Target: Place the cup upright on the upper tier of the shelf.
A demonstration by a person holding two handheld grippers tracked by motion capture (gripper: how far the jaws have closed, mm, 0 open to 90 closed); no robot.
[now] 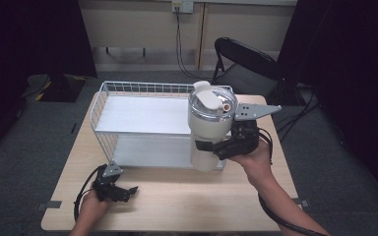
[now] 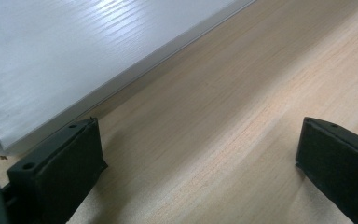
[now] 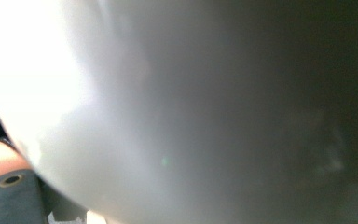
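One tumbler (image 1: 209, 129) | right tongs (image 1: 215, 147) clamp it | left tongs (image 2: 200, 172) wide apart, empty | one wire rack (image 1: 103, 105)

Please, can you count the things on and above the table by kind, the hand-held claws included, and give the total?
White tumbler with lid, held in the right claw: 1
White wire rack with two shelves: 1
Black hand-held claws, right one and left claw: 2
Total: 4
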